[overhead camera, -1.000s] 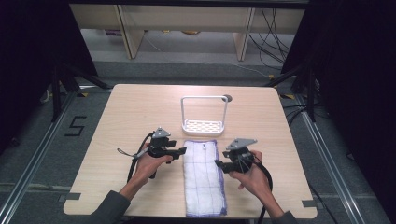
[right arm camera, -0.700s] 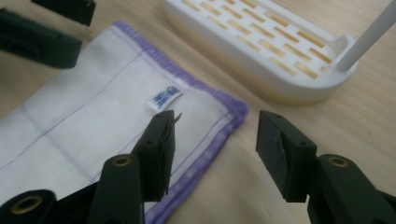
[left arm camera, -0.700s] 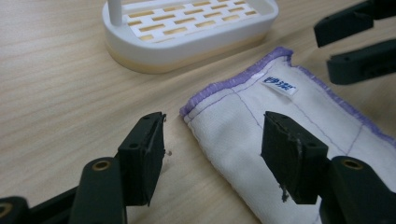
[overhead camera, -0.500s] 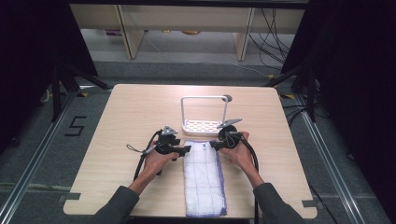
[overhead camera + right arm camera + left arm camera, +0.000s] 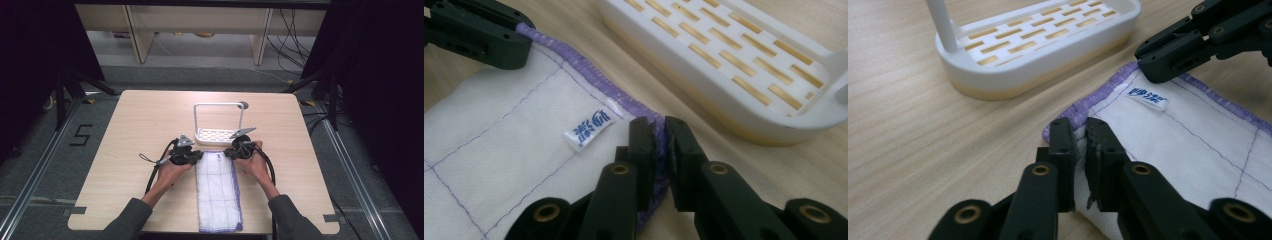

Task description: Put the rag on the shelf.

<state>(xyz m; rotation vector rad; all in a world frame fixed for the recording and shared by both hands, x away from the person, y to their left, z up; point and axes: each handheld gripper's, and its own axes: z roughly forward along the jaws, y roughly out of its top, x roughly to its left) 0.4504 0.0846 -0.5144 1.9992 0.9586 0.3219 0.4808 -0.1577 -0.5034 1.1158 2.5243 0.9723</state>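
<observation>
While both grippers are pinching the far corners of the white folded cloth with purple stitched edging point(image 5: 218, 189), which lies flat on the pale wooden table point(image 5: 125, 125) just in front of the white plastic slotted rack with its tall wire-like handle point(image 5: 216, 135), the step in hand looks like lifting that far edge. To do it well, I would raise both hands together and evenly, so the hem stays taut and neither corner slips out.

Jaws of the left gripper point(image 5: 1079, 131) have just been closing and now clamp the cloth's near-rack left corner, fabric bunched between them; those of the right gripper point(image 5: 660, 131) have likewise just closed on the right corner's purple hem. A small blue-printed label point(image 5: 588, 130) sits between the two grips.

Standing just beyond the held edge, the rack is the one obstacle: a forward swing could knock its tray or catch the handle.
</observation>
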